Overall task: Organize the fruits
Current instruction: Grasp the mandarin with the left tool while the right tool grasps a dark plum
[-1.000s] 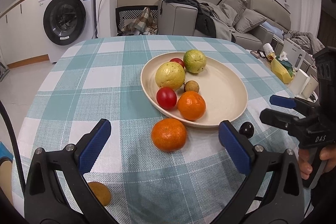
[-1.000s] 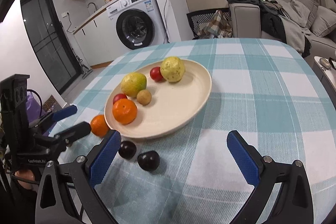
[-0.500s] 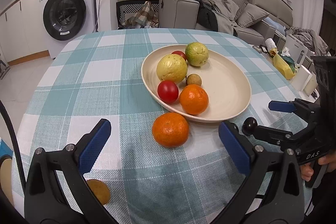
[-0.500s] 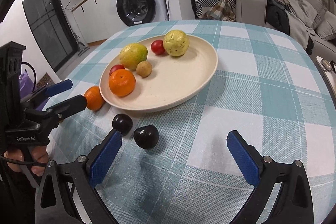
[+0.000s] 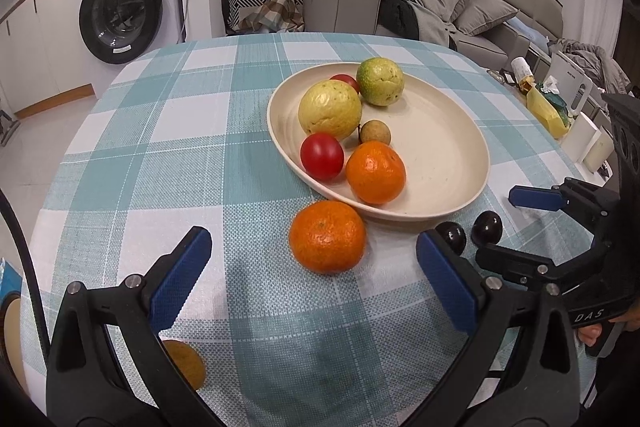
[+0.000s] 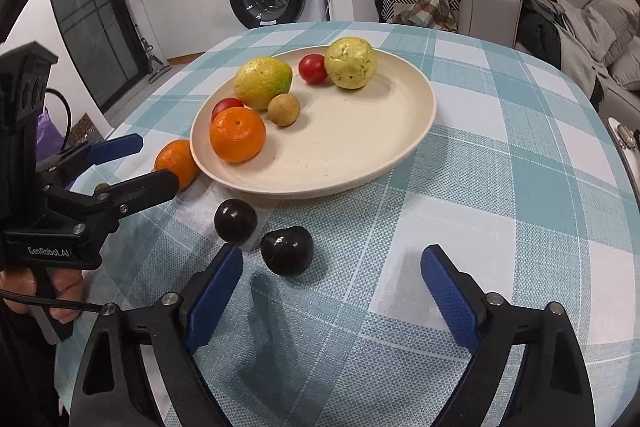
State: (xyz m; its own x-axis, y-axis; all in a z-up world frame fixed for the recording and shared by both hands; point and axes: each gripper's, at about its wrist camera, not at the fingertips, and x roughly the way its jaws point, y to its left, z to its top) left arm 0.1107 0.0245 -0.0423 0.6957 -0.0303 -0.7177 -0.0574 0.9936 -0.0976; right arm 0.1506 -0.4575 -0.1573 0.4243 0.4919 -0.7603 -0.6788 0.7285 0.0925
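A cream plate point(image 5: 452, 147) point(image 6: 360, 155) holds several fruits: two yellow-green ones, two red tomatoes, a small brown fruit and an orange point(image 5: 375, 171). A loose orange point(image 5: 327, 237) point(image 6: 176, 163) lies on the checked cloth by the plate's rim. My left gripper point(image 5: 316, 267) is open and empty, just short of it. Two dark plums point(image 6: 235, 221) point(image 6: 286, 249) lie by the plate. My right gripper point(image 6: 332, 283) is open and empty, close to the nearer plum. A small brown fruit point(image 5: 184, 363) lies under my left finger.
The table point(image 5: 160, 155) is round with a teal checked cloth. A washing machine point(image 5: 124, 11) and a sofa point(image 5: 400, 7) stand behind. Boxes and a yellow packet point(image 5: 544, 107) sit past the table's right edge.
Both grippers have moved forward and lower over the table. The loose orange looms larger between my left fingers; the plums sit nearer my right gripper. No fruit has moved.
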